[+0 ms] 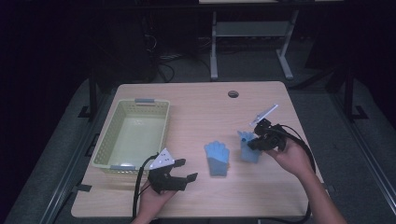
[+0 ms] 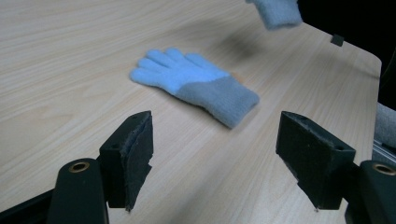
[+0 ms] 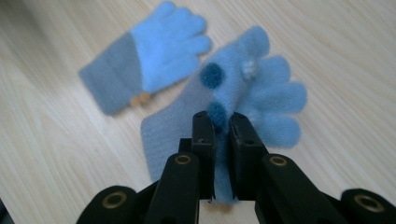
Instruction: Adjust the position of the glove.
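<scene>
The right gripper (image 3: 221, 135) clamps a blue glove (image 3: 252, 93) above the table (image 1: 196, 107); the second glove (image 1: 217, 157) lies flat beside it. The left gripper (image 1: 183, 170) hovers, jaws apart.

Table (image 1: 196, 100): light wood-grain top, rounded corners, lit brightly against a dark room. A round cable hole (image 1: 233, 94) sits near its far edge, right of centre. Dark brackets (image 1: 81, 188) show at the table's left side.

Basket (image 1: 161, 122): pale yellow-green plastic, slotted walls, grey handle clips at the far and near rims; stands on the left part of the table.

Floor (image 1: 327, 107): grey, carpet-like, dim on all sides of the table.

Second table's frame (image 1: 214, 51): white metal legs and a crossbar, standing beyond the table; its top reaches the upper edge of the high view.

Cables (image 1: 163, 63): dark loops on the floor, far left of the white legs.

Surroundings: largely black, with no wall or window discernible.
</scene>
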Available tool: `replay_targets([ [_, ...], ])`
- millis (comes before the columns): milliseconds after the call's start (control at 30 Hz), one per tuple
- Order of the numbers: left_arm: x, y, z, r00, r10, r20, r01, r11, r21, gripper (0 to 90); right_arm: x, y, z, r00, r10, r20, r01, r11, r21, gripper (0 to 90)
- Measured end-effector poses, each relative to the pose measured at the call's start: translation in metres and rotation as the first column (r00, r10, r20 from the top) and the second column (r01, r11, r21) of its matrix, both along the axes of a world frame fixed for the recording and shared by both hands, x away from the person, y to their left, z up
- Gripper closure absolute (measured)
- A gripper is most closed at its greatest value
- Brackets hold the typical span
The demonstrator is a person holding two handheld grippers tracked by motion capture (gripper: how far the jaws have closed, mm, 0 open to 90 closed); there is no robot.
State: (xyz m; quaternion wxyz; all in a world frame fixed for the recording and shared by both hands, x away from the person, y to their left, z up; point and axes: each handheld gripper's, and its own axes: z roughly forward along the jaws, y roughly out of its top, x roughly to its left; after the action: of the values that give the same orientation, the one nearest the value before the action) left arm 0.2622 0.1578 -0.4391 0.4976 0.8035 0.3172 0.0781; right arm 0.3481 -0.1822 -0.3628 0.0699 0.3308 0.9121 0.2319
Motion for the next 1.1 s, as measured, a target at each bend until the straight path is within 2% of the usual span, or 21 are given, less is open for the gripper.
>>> replay_targets([
  [200, 0.000, 0.001, -0.001, 1.0000, -0.005, 0.002, 0.005, 1.0000, -0.001, 27.1, 0.000, 0.021, 0.002, 0.9980, 0.063, 0.010, -0.063, 0.9980, -0.002, 82.2],
  [333, 0.000, 0.001, 0.000, 1.0000, -0.005, 0.007, 0.005, 1.0000, 0.002, 27.1, 0.001, 0.033, -0.001, 0.9955, 0.095, -0.004, -0.095, 0.9955, 0.007, 82.0],
  [733, -0.001, 0.001, 0.001, 1.0000, -0.002, 0.009, 0.002, 1.0000, 0.006, 27.1, 0.005, 0.075, -0.016, 0.9803, 0.191, -0.049, -0.192, 0.9814, -0.007, 81.7],
  [800, 0.000, 0.002, 0.001, 1.0000, 0.005, 0.004, -0.005, 1.0000, -0.004, 27.1, 0.007, 0.081, -0.018, 0.9773, 0.206, -0.052, -0.207, 0.9783, -0.015, 81.7],
  [933, 0.001, 0.004, 0.001, 0.9999, 0.010, 0.002, -0.010, 0.9999, -0.010, 27.1, 0.010, 0.091, -0.023, 0.9723, 0.224, -0.067, -0.225, 0.9741, -0.019, 81.6],
  [1033, 0.000, 0.004, 0.002, 0.9999, 0.010, 0.005, -0.010, 0.9999, -0.011, 27.1, 0.011, 0.096, -0.027, 0.9722, 0.223, -0.073, -0.226, 0.9735, -0.038, 81.4],
  [1100, 0.000, 0.004, 0.002, 0.9999, 0.009, 0.004, -0.009, 0.9999, -0.011, 27.1, 0.011, 0.097, -0.028, 0.9702, 0.226, -0.086, -0.229, 0.9729, -0.028, 81.4],
])
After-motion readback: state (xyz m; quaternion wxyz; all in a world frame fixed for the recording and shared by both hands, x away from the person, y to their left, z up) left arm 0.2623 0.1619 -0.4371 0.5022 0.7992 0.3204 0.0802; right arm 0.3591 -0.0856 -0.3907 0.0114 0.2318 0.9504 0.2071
